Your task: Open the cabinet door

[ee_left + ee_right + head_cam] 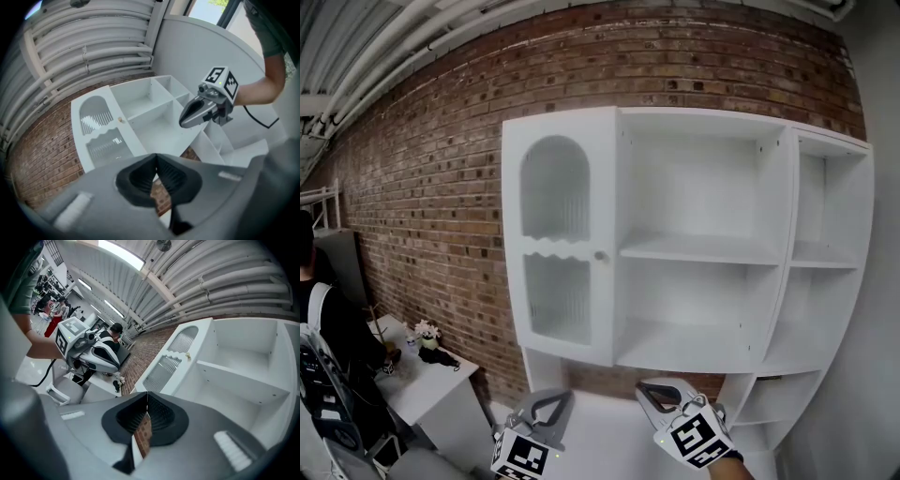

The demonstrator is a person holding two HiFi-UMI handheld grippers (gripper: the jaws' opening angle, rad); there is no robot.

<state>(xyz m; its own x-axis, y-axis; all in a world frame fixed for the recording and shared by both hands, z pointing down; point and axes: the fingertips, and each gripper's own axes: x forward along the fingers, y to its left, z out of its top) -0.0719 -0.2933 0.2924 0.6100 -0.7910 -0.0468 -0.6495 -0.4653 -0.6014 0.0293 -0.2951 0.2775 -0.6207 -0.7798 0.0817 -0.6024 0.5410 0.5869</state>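
**A:** Where's the door?

**B:** The white cabinet door with two ribbed glass panes, the upper one arched point(561, 234), covers the leftmost bay of the white open-shelved wall cabinet point(698, 187), which hangs on the red brick wall point(422, 187). The small round knob point(600, 255) sits at the door's right edge, about mid-height. The door looks flush with the frame, though from this angle I can't swear it isn't a hair ajar.

**A:** And behind it?

**B:** Hidden. The ribbed glass shows only a pale blur.

**A:** The grippers?

**B:** Both are low in the head view, below the cabinet and well apart from the door. The left gripper point(551, 398) has its jaws meeting at the tips with nothing between them (its own view shows only brick through the gap further back). The right gripper point(658, 389) is the same: jaws pressed together, empty, pointing toward the shelves.

**A:** Anything cut off?

**B:** The cabinet's lower right shelves run out of frame behind the right gripper's marker cube. At the far left, the frame edge cuts through a person in dark clothing point(323, 328). That person is beside a small white table point(431, 380) with a little pot of flowers point(427, 333) and a dark object too small to name.
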